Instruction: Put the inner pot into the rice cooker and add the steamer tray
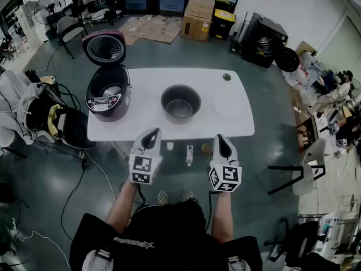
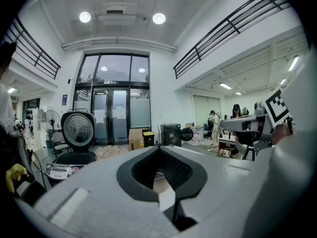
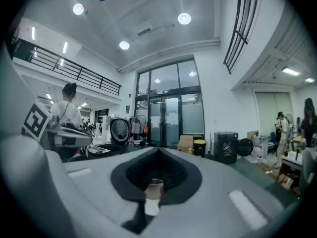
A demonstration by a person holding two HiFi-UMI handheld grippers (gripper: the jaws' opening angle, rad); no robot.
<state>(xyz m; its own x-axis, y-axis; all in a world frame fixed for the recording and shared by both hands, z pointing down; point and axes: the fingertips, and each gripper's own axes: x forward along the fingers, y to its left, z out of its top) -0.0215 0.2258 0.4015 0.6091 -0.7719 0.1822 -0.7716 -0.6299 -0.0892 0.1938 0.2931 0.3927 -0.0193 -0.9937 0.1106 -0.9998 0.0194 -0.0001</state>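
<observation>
Standing at the front edge of the white, round-cornered bench (image 1: 141, 83) on a grey concrete floor (image 1: 259, 162), I hold both tongs just short of it. The left tongs (image 1: 151, 134) and right tongs (image 1: 221, 139) have their jaws closed with nothing between them. The dark metal inner pot (image 1: 180, 103) sits mid-bench, apart from the maroon rice cooker (image 1: 108, 97) at the left end, whose lid (image 1: 104, 47) is raised. A pale round disc (image 1: 228, 107) lies right of the pot, its detail unclear. Only the head view shows the bench top. The gripper views add tall glass doors (image 2: 111, 113) and a black mezzanine railing (image 3: 64, 66).
</observation>
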